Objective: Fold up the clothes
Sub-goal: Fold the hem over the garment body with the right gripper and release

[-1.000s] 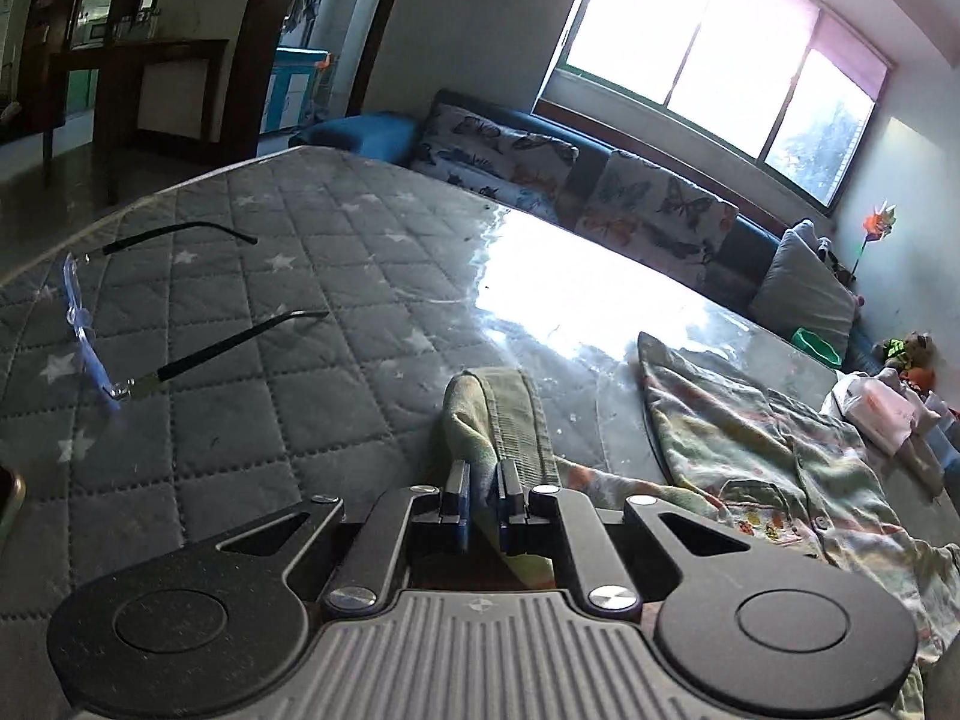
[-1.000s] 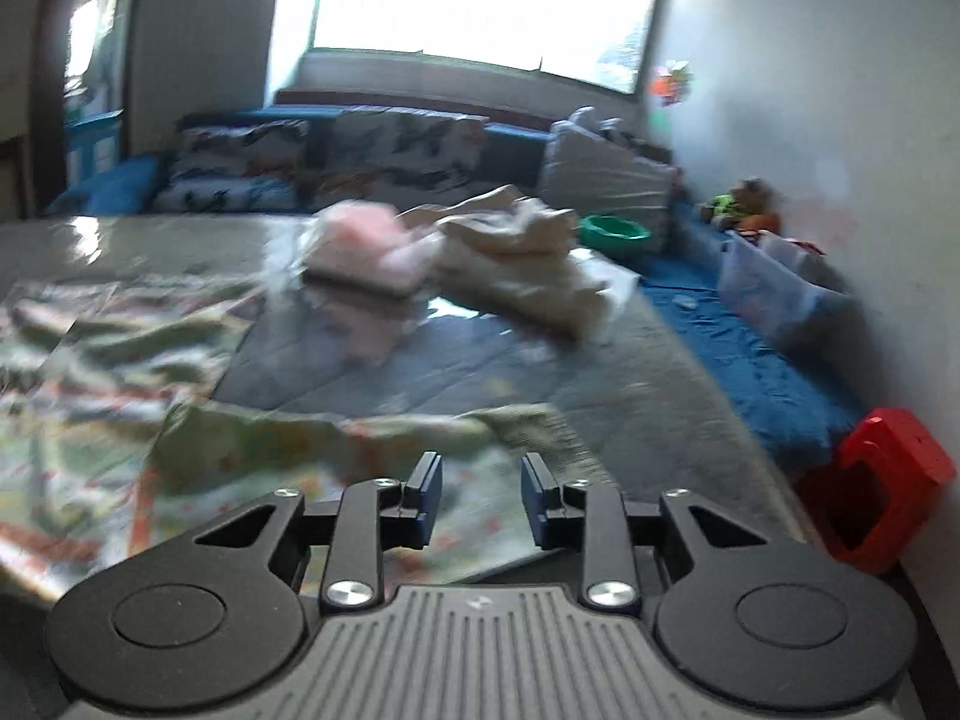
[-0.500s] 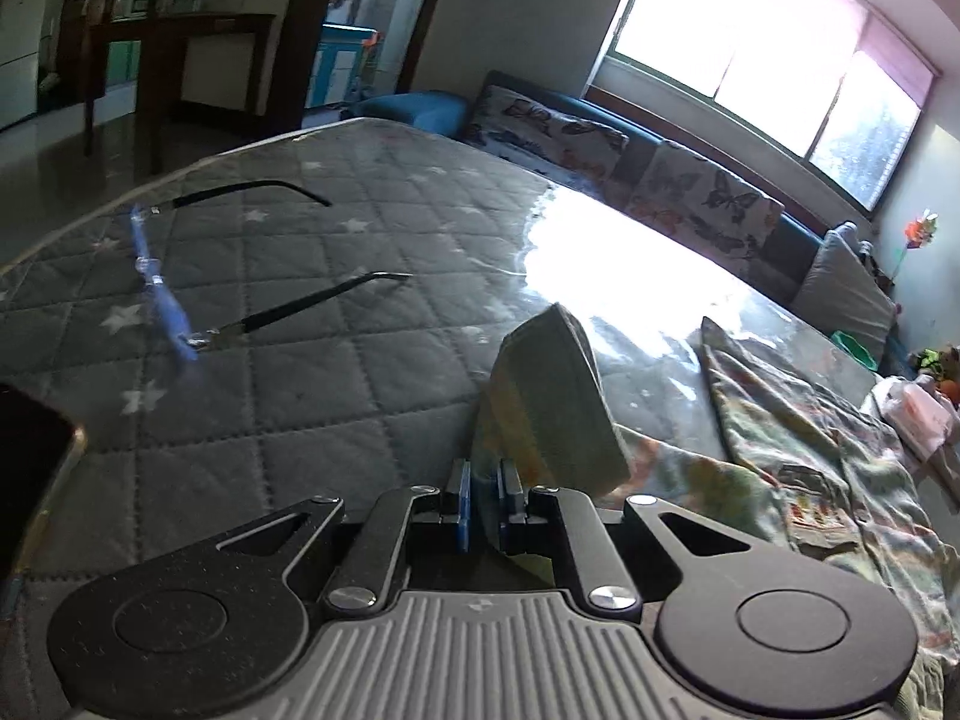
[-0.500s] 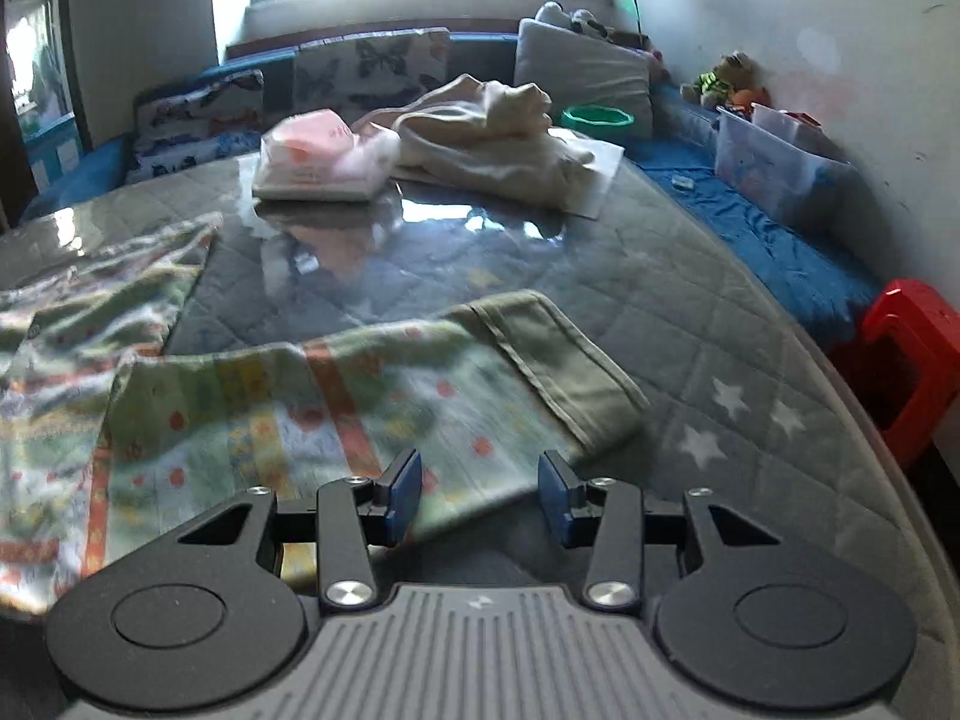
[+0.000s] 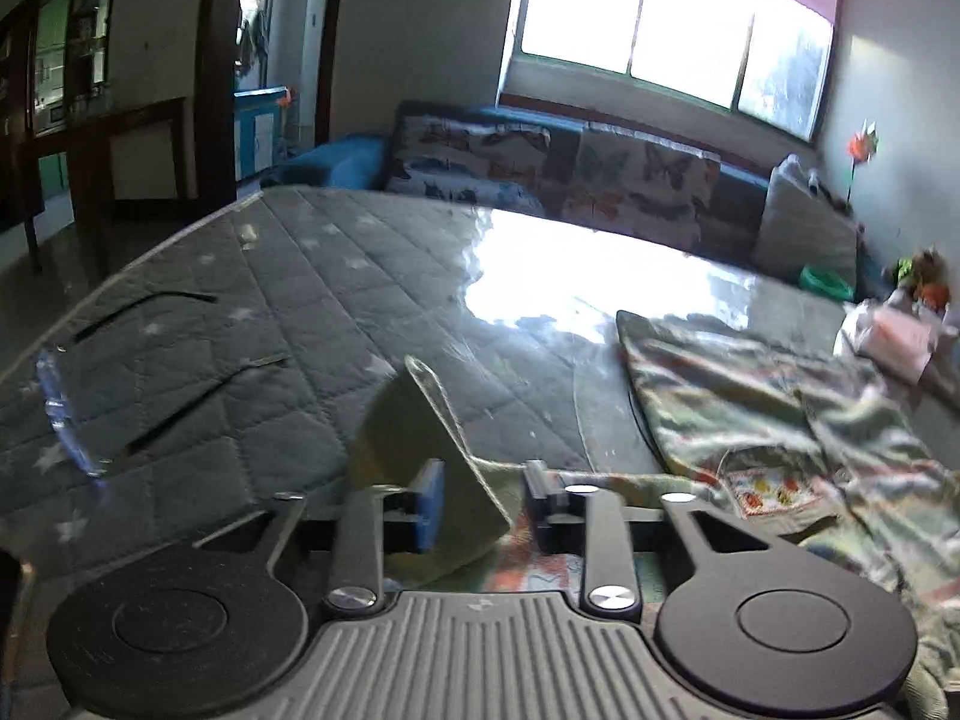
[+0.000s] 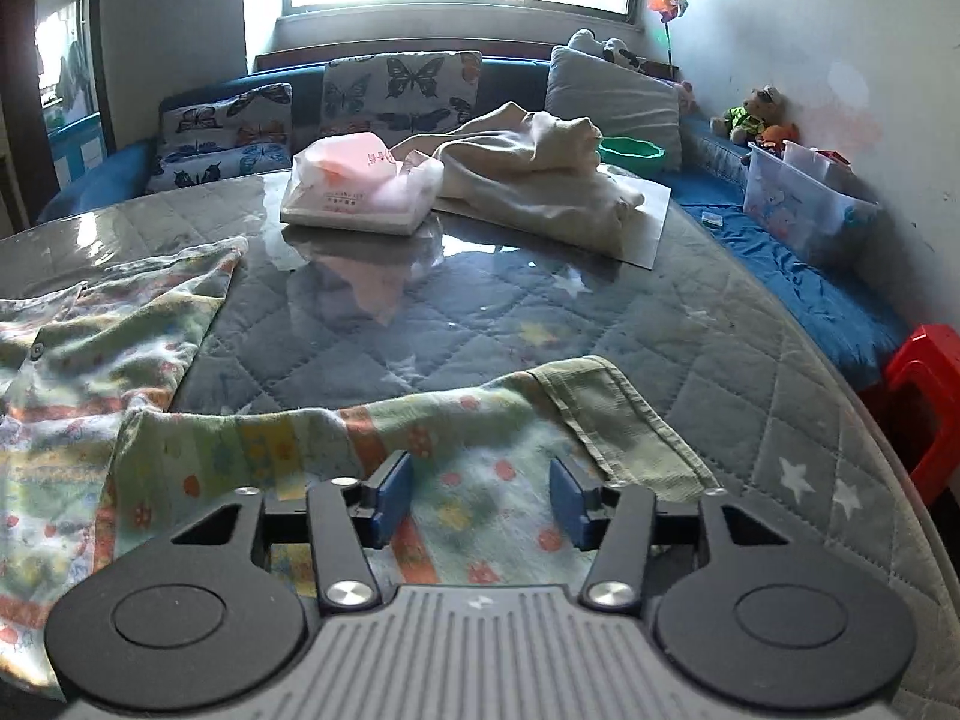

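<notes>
On the quilted table [image 5: 312, 276], eyeglasses [image 5: 78, 420] beside patterned garment [image 6: 252, 450]

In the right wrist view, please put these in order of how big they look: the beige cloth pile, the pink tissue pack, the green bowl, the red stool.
1. beige cloth pile
2. pink tissue pack
3. red stool, partly cut off, so unsure
4. green bowl, mostly hidden

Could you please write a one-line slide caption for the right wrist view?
Right gripper, jaws opening, above the floral green garment's sleeve spread on the grey quilted table.
</notes>
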### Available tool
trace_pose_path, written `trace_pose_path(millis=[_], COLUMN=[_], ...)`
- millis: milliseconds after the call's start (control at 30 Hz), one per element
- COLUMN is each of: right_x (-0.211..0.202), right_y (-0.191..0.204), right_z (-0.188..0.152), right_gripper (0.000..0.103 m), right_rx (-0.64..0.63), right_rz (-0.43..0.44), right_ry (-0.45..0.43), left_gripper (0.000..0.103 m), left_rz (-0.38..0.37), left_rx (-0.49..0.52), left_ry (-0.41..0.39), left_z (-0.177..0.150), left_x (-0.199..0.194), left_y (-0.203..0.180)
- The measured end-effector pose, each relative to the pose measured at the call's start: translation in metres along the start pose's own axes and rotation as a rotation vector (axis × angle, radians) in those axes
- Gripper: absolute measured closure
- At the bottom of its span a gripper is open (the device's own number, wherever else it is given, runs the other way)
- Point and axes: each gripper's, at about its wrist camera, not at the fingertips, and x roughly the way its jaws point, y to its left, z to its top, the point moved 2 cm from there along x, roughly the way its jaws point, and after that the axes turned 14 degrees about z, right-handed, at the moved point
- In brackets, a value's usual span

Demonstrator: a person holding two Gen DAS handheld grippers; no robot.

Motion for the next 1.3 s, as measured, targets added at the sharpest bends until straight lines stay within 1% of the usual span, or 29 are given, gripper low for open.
trace_pose_path(millis=[33, 67, 100, 133, 167, 233, 267, 400, 533, 567, 600, 667, 733, 833, 933, 967, 1100, 1167, 1233, 1300], right_x=[0.0, 0.001, 0.001, 0.001, 0.001, 0.001, 0.0, -0.001, -0.004, -0.004, -0.005, -0.005, -0.006, -0.006, -0.009, -0.01, -0.012, -0.012, -0.012, -0.013], right_y=[0.0, -0.002, -0.004, -0.007, -0.01, -0.015, -0.018, -0.028, -0.034, -0.034, -0.035, -0.035, -0.036, -0.037, -0.039, -0.04, -0.046, -0.052, -0.06, -0.064], right_z=[0.0, 0.0, 0.001, 0.001, 0.001, 0.002, 0.002, 0.0, -0.002, -0.003, -0.004, -0.004, -0.004, -0.004, -0.005, -0.005, -0.003, -0.003, -0.004, -0.005], right_gripper=[0.047, 0.041, 0.038, 0.038, 0.038, 0.038, 0.037, 0.033, 0.033, 0.033, 0.032, 0.032, 0.032, 0.032, 0.032, 0.033, 0.034, 0.034, 0.036, 0.051], right_rx=[-0.003, -0.004, -0.002, 0.001, 0.005, 0.014, 0.017, 0.035, 0.055, 0.057, 0.059, 0.066, 0.072, 0.077, 0.088, 0.085, 0.079, 0.099, 0.127, 0.146], right_rz=[-0.002, -0.006, -0.012, -0.017, -0.02, -0.026, -0.032, -0.057, -0.065, -0.064, -0.064, -0.061, -0.057, -0.062, -0.077, -0.086, -0.111, -0.122, -0.115, -0.09], right_ry=[0.001, 0.001, 0.002, 0.002, 0.002, 0.001, 0.0, -0.003, -0.009, -0.01, -0.011, -0.013, -0.013, -0.009, -0.003, 0.0, -0.003, -0.014, -0.021, -0.026], left_gripper=[0.056, 0.057, 0.057, 0.06, 0.069, 0.079, 0.086, 0.086, 0.086, 0.086, 0.086, 0.086, 0.085, 0.085, 0.084, 0.084, 0.084, 0.082, 0.081, 0.08], left_rz=[0.016, 0.036, 0.065, 0.09, 0.102, 0.106, 0.13, 0.232, 0.332, 0.35, 0.352, 0.316, 0.261, 0.168, 0.121, 0.093, -0.059, -0.151, -0.252, -0.345], left_rx=[0.016, 0.037, 0.06, 0.076, 0.077, 0.05, 0.042, 0.007, -0.028, -0.042, -0.057, -0.074, -0.079, -0.065, -0.021, -0.011, 0.055, 0.101, 0.15, 0.202], left_ry=[0.008, 0.009, 0.012, 0.02, 0.021, 0.02, 0.014, 0.004, 0.009, 0.015, 0.021, 0.016, 0.013, 0.013, 0.014, 0.022, 0.046, 0.044, 0.042, 0.032], left_z=[-0.001, -0.003, -0.005, -0.006, -0.006, -0.004, -0.003, 0.0, -0.002, -0.001, -0.001, -0.001, -0.001, 0.004, 0.003, 0.002, -0.002, -0.004, -0.007, -0.009], left_x=[0.004, 0.008, 0.014, 0.017, 0.019, 0.019, 0.018, 0.021, 0.023, 0.023, 0.021, 0.013, 0.007, 0.003, 0.003, 0.002, -0.005, -0.015, -0.027, -0.036], left_y=[-0.005, -0.008, -0.01, -0.009, -0.007, 0.004, 0.011, 0.047, 0.079, 0.085, 0.09, 0.09, 0.084, 0.061, 0.036, 0.028, -0.011, -0.035, -0.061, -0.087])
